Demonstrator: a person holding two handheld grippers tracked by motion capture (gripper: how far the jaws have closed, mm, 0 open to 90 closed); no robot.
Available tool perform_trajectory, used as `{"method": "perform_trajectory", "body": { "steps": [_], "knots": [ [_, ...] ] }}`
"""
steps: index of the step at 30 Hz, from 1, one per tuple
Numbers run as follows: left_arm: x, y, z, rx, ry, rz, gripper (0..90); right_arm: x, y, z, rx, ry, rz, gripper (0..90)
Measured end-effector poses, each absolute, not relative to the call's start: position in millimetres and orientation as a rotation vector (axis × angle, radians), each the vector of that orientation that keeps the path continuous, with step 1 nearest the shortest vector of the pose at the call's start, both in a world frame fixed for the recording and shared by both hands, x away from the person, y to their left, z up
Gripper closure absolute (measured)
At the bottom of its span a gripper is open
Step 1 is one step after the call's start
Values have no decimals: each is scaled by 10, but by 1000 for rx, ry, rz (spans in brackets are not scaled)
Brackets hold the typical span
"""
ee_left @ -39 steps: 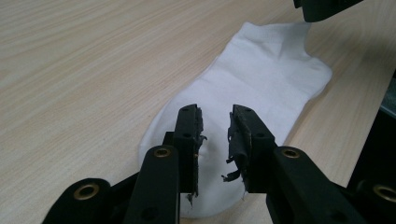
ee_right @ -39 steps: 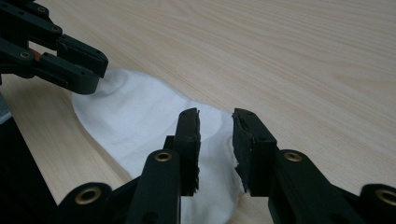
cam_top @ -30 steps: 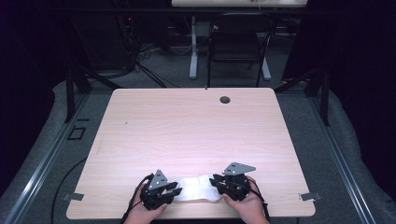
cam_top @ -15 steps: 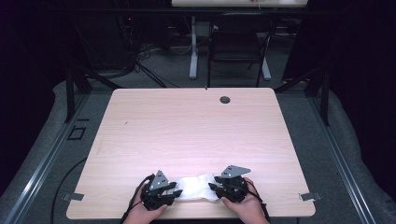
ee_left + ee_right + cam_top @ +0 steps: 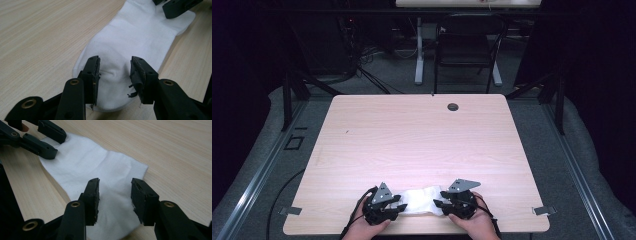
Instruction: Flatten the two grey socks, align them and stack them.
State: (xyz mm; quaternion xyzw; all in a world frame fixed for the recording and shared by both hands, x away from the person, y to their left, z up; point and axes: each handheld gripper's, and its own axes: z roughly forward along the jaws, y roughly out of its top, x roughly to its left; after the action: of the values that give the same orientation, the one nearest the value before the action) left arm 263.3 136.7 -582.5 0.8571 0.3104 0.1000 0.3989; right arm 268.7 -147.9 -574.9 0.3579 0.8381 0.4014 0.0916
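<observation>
A white sock lies flat on the wooden table close to its front edge. My left gripper is at the sock's left end and my right gripper at its right end, pointing toward each other. In the left gripper view the left gripper is open over the sock, pads apart from the cloth. The right gripper is likewise open over the sock. Both pairs of jaws have just been opening, with the sock below the gap and not gripped.
A dark round grommet sits near the table's far edge. Metal clips mark the front corners. A black chair and cables stand on the floor beyond the table.
Both grippers' jaws have spread apart and let go of the sock, which stays flat on the table. The hands have hardly moved.
</observation>
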Motion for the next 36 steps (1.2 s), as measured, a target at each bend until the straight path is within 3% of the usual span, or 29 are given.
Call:
{"method": "perform_trajectory", "body": {
  "steps": [13, 36],
  "knots": [
    [2689, 1368, -5834, 2168, 784, 276, 593, 2695, -1459, -5763, 1020, 2483, 1144, 601],
    [3111, 1477, -5840, 2120, 873, 284, 597, 3204, -1293, -5748, 1120, 2451, 1134, 607]
  ]
}}
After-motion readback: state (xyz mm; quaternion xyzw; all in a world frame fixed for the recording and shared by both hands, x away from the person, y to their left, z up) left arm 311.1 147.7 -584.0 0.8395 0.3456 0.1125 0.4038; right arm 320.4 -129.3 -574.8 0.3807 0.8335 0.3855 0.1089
